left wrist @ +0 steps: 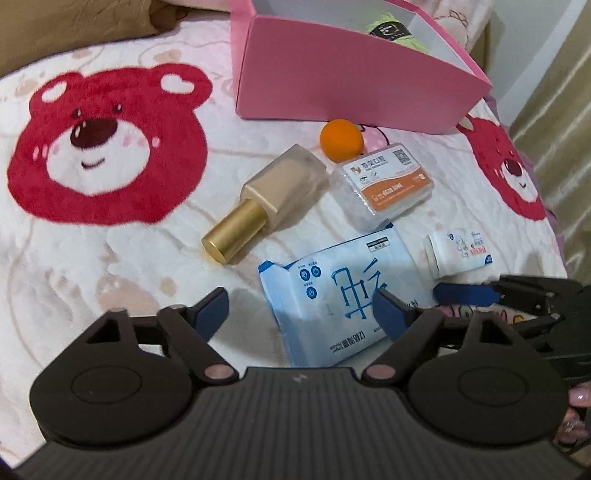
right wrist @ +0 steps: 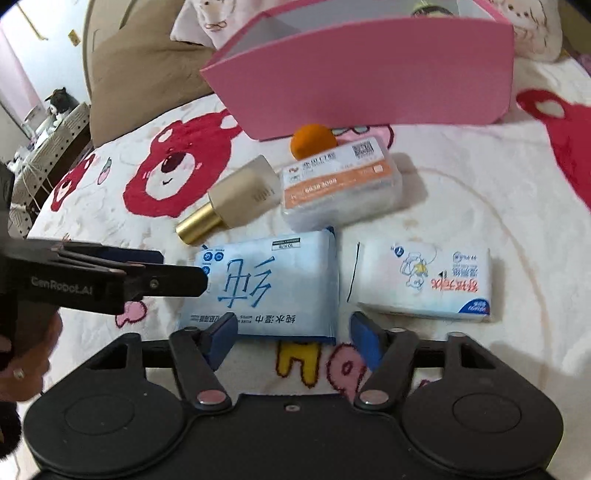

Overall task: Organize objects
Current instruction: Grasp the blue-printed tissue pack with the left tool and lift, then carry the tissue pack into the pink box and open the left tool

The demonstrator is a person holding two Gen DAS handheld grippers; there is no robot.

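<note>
On the bear-print blanket lie a blue wet-wipes pack [left wrist: 332, 295] [right wrist: 266, 284], a white tissue pack [left wrist: 460, 254] [right wrist: 424, 284], a clear floss-pick box with an orange label [left wrist: 384, 184] [right wrist: 340, 184], a beige bottle with a gold cap [left wrist: 266, 199] [right wrist: 236, 199] and an orange ball [left wrist: 341, 140] [right wrist: 313, 142]. The pink box [left wrist: 343, 85] [right wrist: 369, 81] stands open behind them with a green packet [left wrist: 399, 29] inside. My left gripper [left wrist: 303, 310] is open, its right finger over the wipes pack. My right gripper [right wrist: 291, 339] is open just in front of the wipes pack.
A brown pillow [right wrist: 140, 74] lies at the back left. A light cushion [right wrist: 532, 33] sits behind the box. The bed's right edge meets a curtain [left wrist: 554, 110]. A bedside stand with a plush toy [right wrist: 59, 107] is far left.
</note>
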